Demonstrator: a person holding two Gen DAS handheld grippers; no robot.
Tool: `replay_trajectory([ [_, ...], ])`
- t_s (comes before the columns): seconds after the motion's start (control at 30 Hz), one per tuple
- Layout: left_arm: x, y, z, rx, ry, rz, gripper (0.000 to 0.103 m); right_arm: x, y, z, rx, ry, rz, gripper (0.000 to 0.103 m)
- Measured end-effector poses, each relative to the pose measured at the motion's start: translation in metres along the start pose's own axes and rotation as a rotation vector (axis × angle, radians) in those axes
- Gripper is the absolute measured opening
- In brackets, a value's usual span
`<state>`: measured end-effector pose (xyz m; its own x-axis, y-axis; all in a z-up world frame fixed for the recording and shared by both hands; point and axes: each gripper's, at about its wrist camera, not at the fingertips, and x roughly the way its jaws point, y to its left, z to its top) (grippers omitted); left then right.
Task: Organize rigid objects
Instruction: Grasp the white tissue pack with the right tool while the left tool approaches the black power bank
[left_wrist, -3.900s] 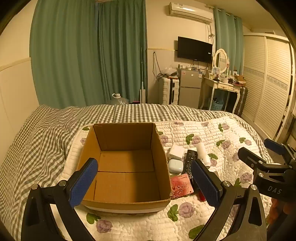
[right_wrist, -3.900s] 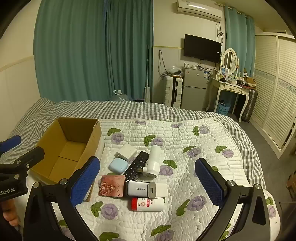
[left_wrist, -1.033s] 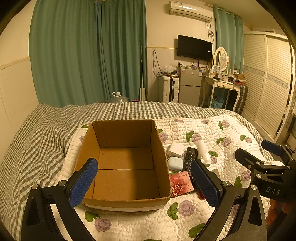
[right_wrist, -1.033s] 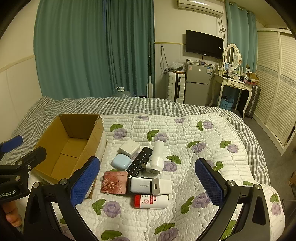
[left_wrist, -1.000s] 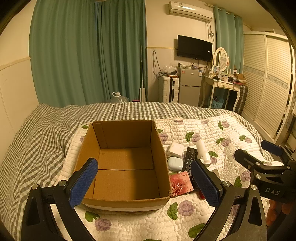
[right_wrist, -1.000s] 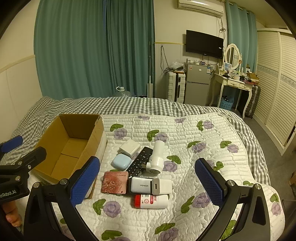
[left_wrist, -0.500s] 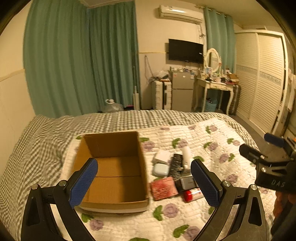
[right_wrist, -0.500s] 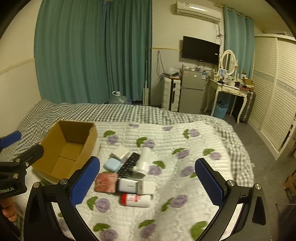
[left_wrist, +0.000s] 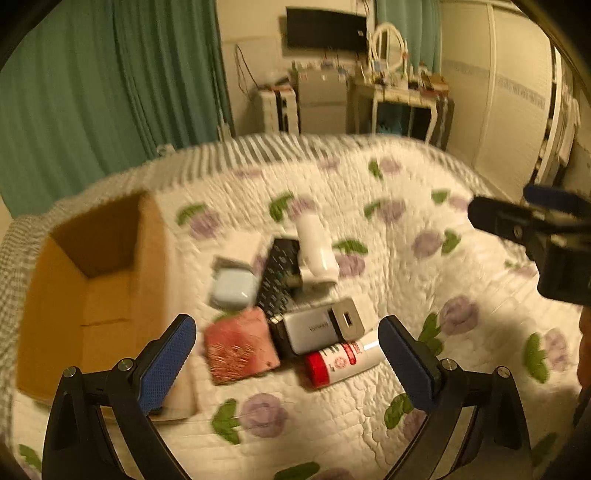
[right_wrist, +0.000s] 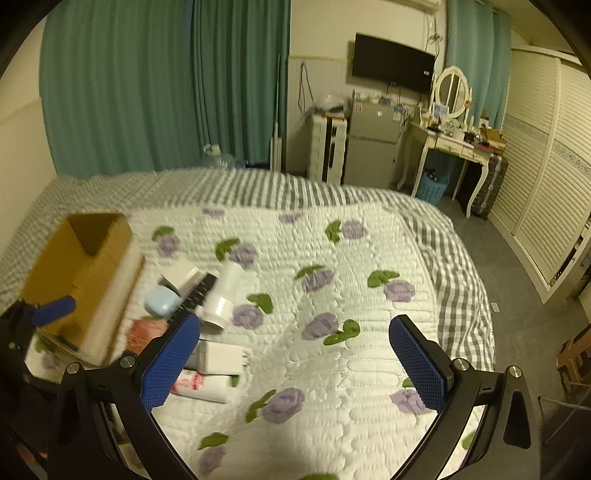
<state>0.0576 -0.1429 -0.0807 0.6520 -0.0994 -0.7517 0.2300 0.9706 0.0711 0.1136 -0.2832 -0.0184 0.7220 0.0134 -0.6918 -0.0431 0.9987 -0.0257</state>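
Observation:
An open, empty cardboard box (left_wrist: 92, 291) sits on the floral quilt at the left; it also shows in the right wrist view (right_wrist: 77, 269). Right of it lies a pile: a red patterned square case (left_wrist: 240, 345), a grey charger (left_wrist: 317, 326), a red-and-white bottle (left_wrist: 341, 363), a black remote (left_wrist: 279, 275), a pale blue case (left_wrist: 232, 290) and a white cylinder (left_wrist: 316, 245). My left gripper (left_wrist: 286, 362) is open above the near side of the pile. My right gripper (right_wrist: 293, 362) is open and empty over bare quilt, right of the pile.
The bed's right edge (right_wrist: 469, 280) drops to the floor. A fridge (right_wrist: 371, 144), a dressing table (right_wrist: 454, 144) and green curtains (right_wrist: 147, 81) stand beyond the bed. Slatted wardrobe doors (right_wrist: 554, 177) line the right wall.
My left gripper has swung right from over the box to over the pile and come closer to it. My right gripper has shifted right, so the pile now lies at its left finger.

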Motion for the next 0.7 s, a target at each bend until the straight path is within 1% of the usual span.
replay_trajectory([
  [0.07,0.016,-0.006,-0.006,0.028,0.018,-0.003,0.1,0.023,0.002,-0.005,-0.001,0.04,0.025,0.103],
  [0.13,0.023,-0.006,-0.011,0.051,0.015,0.015,0.1,0.041,0.002,-0.01,0.003,0.087,0.062,0.098],
  [0.23,0.033,-0.001,-0.017,0.061,0.021,0.021,0.1,0.062,0.007,-0.013,-0.016,0.149,0.114,0.098],
  [0.33,0.038,-0.002,-0.022,0.093,0.019,0.03,0.1,0.086,0.021,-0.013,-0.037,0.229,0.201,0.098],
  [0.4,0.04,-0.004,-0.025,0.087,0.018,0.016,0.1,0.1,0.029,-0.014,-0.05,0.278,0.238,0.097],
  [0.47,0.046,0.0,-0.026,0.061,0.04,0.008,0.1,0.12,0.041,-0.017,-0.077,0.342,0.262,0.095],
  [0.53,0.049,0.001,-0.027,0.047,0.043,0.002,0.1,0.136,0.047,-0.021,-0.084,0.408,0.277,0.089],
  [0.57,0.049,0.002,-0.027,0.041,0.039,-0.001,0.1,0.143,0.049,-0.023,-0.078,0.432,0.293,0.087],
  [0.67,0.051,0.003,-0.027,0.024,0.043,-0.011,0.1,0.158,0.05,-0.027,-0.06,0.476,0.312,0.083],
  [0.7,0.054,0.003,-0.028,0.018,0.05,-0.013,0.1,0.16,0.051,-0.027,-0.058,0.481,0.321,0.08],
])
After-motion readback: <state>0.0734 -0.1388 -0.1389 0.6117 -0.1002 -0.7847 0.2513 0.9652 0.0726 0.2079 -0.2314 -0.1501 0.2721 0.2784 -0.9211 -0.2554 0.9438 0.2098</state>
